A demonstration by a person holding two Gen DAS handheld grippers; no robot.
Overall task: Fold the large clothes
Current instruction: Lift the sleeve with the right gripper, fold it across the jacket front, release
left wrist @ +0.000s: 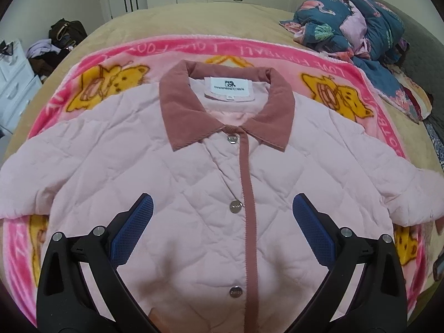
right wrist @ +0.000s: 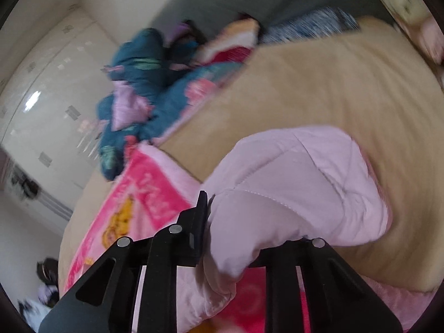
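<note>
On the bed (left wrist: pixel 194 22), over a beige cover, lies a pink cartoon blanket (left wrist: pixel 319 63); the pink quilted jacket (left wrist: pixel 155 166) is spread flat on it, front up, collar (left wrist: pixel 188 111) toward the far side, snaps (left wrist: pixel 236 206) fastened along the darker placket.

L gripper (left wrist: pixel 222 208): above the jacket's lower front, jaws spread wide, nothing between them. Blue pads (left wrist: pixel 133 230) flank the placket, one each side. Contact w/ fabric: cannot tell.

R gripper (right wrist: pixel 238 233): jaws clamped on the jacket's sleeve (right wrist: pixel 299 183) at its end. Fabric bunches up and over the R finger, hiding it; the L finger (right wrist: pixel 198 222) is visible, pressed against the cloth. Sleeve section is lifted off the bed, the rest trailing down toward the blanket. R wrist view is motion-blurred, fine detail not readable.

Jacket's other sleeve (left wrist: pixel 30 183) lies extended on the blanket at the L side of the L wrist view.

Surroundings: crumpled blue floral duvet (left wrist: pixel 360 25) at the bed's far R corner, white wardrobe (right wrist: pixel 50 102) behind, white drawer unit (left wrist: pixel 14 88) w/ heaped clothes and a dark bag (left wrist: pixel 66 33) beside the bed.
</note>
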